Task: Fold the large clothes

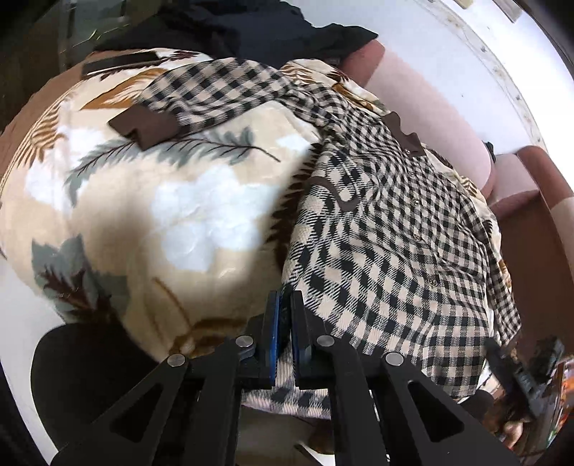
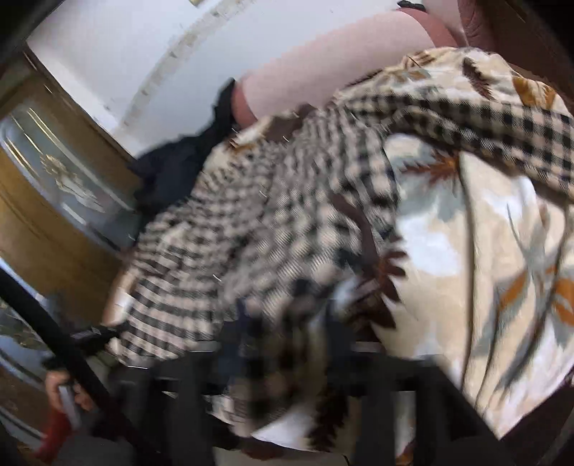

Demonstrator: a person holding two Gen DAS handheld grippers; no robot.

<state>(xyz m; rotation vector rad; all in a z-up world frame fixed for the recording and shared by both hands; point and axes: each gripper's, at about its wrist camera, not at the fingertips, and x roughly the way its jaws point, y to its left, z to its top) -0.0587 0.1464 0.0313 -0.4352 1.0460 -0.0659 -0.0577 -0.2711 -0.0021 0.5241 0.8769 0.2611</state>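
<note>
Down at the near hem of the checked shirt [image 1: 394,229], my left hand-held gripper [image 1: 283,308] has its two blue-faced fingers drawn nearly together, and a sliver of checked cloth sits between them, so I judge it is pinching the bottom edge of the shirt.

My right hand-held gripper [image 2: 287,322] is smeared by motion blur. Checked fabric is bunched across its fingers, but I cannot tell whether they are closed on it or merely under it.

The shirt lies spread on the leaf-patterned blanket [image 1: 150,200] that covers the bed, buttoned front up, one sleeve [image 1: 215,93] thrown out sideways with its brown cuff [image 1: 143,127] resting on the blanket. A dark garment [image 1: 233,25] is heaped beyond it, near the pink headboard [image 1: 430,107].

To do this step well, I'd say both hem corners want a firm, even hold before anything rises. One corner lagging would skew the fold. I'd keep the hem taut between my two grippers, carry it low and level toward the collar, and watch that the loose sleeve doesn't drag under the body. The plush blanket may cling, so a clean lift first, then forward.
</note>
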